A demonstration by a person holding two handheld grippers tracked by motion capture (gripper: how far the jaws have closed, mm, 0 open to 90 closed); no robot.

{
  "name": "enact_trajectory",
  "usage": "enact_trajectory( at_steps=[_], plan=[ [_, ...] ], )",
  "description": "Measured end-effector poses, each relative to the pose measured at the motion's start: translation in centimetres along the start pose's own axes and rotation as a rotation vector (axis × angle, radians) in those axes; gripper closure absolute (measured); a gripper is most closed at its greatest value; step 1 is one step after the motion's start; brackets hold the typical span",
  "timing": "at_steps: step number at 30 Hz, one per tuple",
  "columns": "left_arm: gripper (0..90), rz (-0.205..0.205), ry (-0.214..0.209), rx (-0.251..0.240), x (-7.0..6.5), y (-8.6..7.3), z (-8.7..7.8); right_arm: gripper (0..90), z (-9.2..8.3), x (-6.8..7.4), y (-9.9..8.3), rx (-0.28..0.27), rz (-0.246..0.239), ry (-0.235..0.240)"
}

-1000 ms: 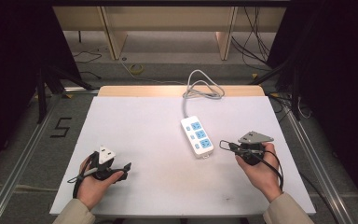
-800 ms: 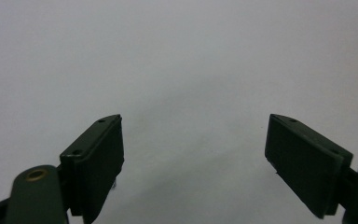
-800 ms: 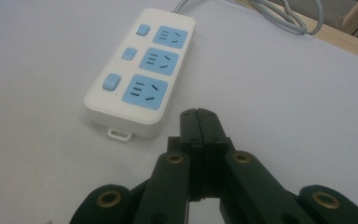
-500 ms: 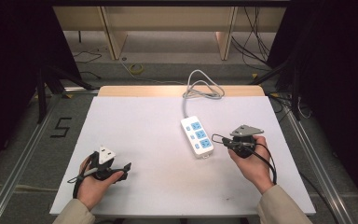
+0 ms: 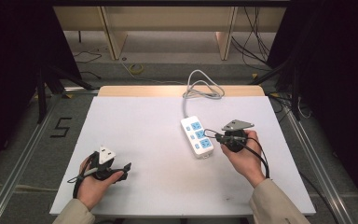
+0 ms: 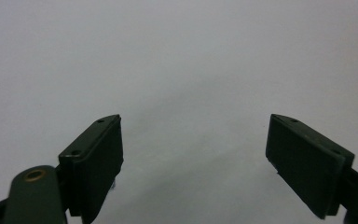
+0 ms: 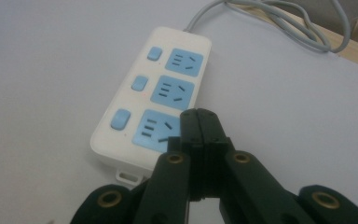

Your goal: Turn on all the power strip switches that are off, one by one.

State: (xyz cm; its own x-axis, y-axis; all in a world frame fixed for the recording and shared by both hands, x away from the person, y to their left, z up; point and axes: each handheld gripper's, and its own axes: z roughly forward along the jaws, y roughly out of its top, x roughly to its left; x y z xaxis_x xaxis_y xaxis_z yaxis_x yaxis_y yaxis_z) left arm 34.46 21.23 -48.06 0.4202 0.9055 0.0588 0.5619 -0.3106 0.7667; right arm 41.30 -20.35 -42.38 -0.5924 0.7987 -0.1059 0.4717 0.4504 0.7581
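Floor marking [image 5: 61, 127]: numeral "5", dark strokes on the grey floor left of the table, between the metal rail and the table edge; read from the high view.
Power strip [image 5: 197, 136]: no brand or lettering legible in the high view; three blue socket faces and three blue switches in the right gripper view, all unlabelled.
Table [image 5: 135, 121]: plain white surface, no print readable.
Gripper top plates: no legible marks.
Other text in the scene: none readable.
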Motion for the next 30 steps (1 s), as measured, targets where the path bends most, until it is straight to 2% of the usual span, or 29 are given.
enact_trajectory(
  at_steps=[30],
  plan=[
    [18.7,0.008,-0.002,0.001,0.0,0.0,0.0,90.0,4.5,1.5,3.8,0.042,-0.012,0.044]
  ],
)
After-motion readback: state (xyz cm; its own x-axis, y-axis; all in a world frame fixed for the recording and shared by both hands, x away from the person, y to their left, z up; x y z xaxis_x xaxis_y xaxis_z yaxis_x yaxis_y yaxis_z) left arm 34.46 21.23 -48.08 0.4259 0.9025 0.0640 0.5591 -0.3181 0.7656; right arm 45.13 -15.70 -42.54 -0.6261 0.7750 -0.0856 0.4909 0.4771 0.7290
